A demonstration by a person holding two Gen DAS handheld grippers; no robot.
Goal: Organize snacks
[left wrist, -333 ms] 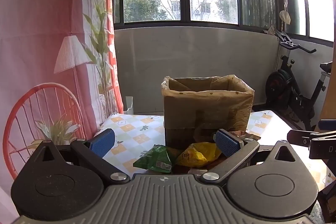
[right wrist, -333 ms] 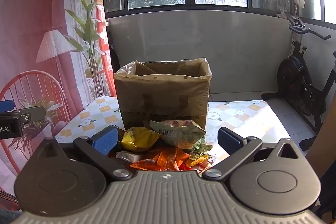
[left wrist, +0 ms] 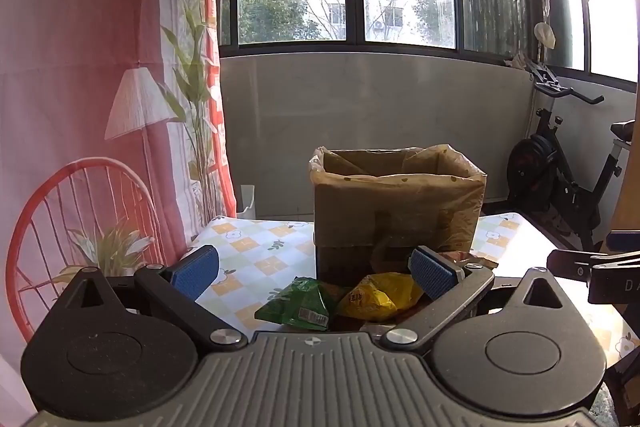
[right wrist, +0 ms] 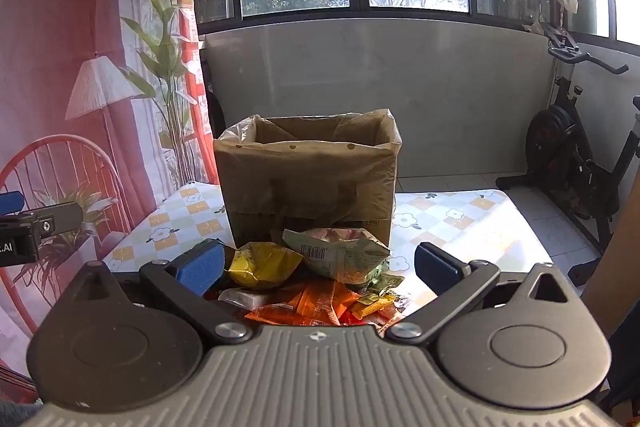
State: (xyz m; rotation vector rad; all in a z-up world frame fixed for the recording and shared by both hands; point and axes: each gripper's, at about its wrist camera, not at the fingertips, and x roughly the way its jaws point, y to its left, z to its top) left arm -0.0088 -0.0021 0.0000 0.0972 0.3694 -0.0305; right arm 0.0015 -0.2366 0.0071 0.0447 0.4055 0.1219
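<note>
the snacks (right wrist: 320, 279) lie in a pile on the surface (right wrist: 460, 223), just in front of the box (right wrist: 308, 183). none looks packed yet. the left hand-held gripper (left wrist: 316, 269) and right hand-held gripper (right wrist: 320, 267) are both wide open and hold nothing.

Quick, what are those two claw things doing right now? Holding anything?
Left gripper: open, holding nothing, above the green snack bag.
Right gripper: open, holding nothing, above the snack pile.
</note>
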